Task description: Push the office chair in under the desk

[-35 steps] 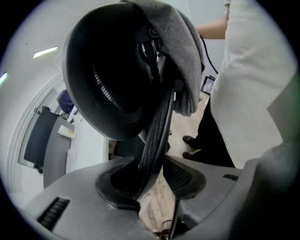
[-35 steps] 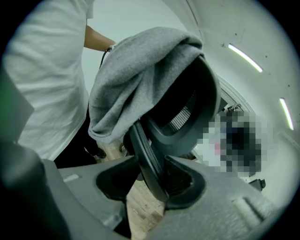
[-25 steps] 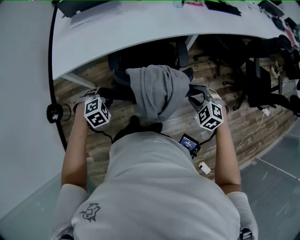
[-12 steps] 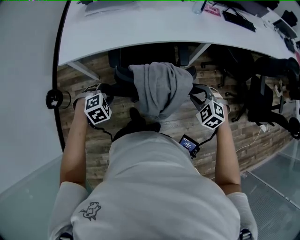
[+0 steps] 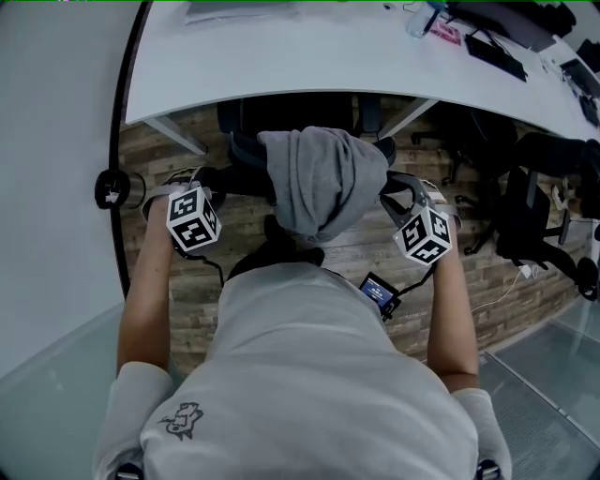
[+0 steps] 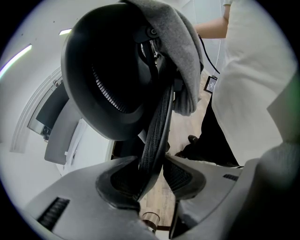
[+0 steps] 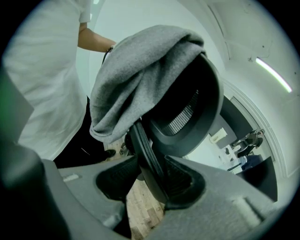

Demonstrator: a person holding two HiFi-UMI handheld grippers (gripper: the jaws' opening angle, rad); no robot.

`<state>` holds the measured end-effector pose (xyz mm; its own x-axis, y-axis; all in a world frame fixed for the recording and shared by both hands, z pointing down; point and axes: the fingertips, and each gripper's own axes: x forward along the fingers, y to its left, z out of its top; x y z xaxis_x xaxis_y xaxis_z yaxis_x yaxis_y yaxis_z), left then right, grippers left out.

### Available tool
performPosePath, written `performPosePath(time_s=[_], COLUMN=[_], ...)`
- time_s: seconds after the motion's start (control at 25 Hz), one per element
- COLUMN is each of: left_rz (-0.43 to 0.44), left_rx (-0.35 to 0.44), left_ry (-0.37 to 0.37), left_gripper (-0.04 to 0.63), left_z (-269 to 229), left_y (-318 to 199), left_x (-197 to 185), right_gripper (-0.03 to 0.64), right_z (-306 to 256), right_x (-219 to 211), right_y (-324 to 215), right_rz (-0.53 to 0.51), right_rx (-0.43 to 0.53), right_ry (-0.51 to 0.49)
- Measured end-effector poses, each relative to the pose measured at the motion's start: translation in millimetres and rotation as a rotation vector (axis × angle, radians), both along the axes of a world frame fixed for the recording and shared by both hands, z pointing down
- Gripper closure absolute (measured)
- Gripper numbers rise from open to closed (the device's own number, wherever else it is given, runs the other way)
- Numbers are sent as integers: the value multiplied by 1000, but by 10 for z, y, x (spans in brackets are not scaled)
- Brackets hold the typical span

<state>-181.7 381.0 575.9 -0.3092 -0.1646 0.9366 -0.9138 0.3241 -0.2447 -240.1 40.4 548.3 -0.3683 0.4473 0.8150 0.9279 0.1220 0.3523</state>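
A black office chair with a mesh backrest stands at the edge of the white curved desk, its seat under the desktop. A grey garment hangs over the top of the backrest. My left gripper is shut on the backrest's left rim, and my right gripper is shut on its right rim. In the left gripper view the rim runs between the two pads of the left gripper. The right gripper view shows the rim in the right gripper, under the garment.
More black office chairs stand at the right on the wood floor. A keyboard and a bottle lie on the desk. A black curved rail with a round fitting runs down the left. A desk leg slants at the left.
Both grippers and the chair have moved forward towards the desk, and the desktop now covers more of the chair. The jaws stay as they were on the rim.
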Motion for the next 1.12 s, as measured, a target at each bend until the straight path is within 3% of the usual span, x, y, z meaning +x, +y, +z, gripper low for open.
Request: performPosePath(time_s=[0.6,1.12], left_rz=[9,-17], left_rx=[24,-7], left_ry=[27,-9], left_gripper=[433,433], left_z=[34,38], left_y=[525,858], left_x=[-391,-784], right_gripper=[456,451], right_z=[59,71], right_x=[-420,-895], right_y=[550,908], right_rz=[-5,9], right_rx=[24,68], right_ry=[28,34])
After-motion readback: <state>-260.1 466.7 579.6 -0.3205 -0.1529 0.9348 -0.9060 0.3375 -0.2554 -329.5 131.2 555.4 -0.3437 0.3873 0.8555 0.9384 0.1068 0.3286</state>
